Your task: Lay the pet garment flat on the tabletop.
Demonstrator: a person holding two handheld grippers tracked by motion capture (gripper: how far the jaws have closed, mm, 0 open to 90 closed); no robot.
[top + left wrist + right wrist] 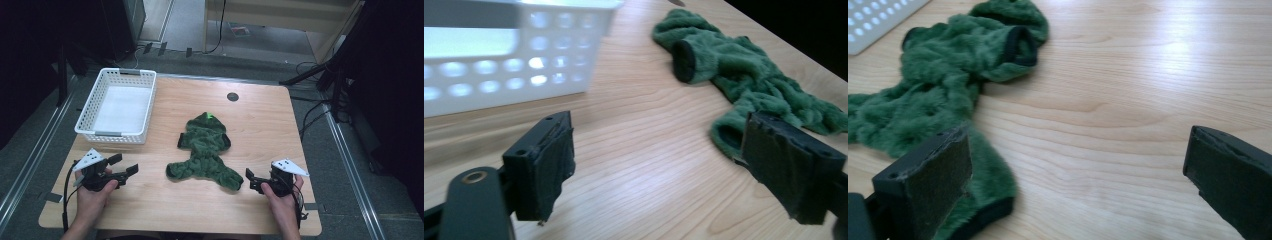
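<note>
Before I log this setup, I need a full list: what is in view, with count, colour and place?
garment: one, fluffy green with dark cuffs, lying flat mid-table between the grippers.
basket: one, white perforated plastic, far left of the table.
table: one, light wood, carrying everything.
grommet: one, dark round, far middle of the table.
cables: several, black, on the floor right of the table.
left gripper: one, black with grey plate, near left, jaws open, holding nothing.
right gripper: one, black with grey plate, near right beside the garment's lower end, jaws open, holding nothing.
hands: two, each holding a gripper at the near edge.
</note>
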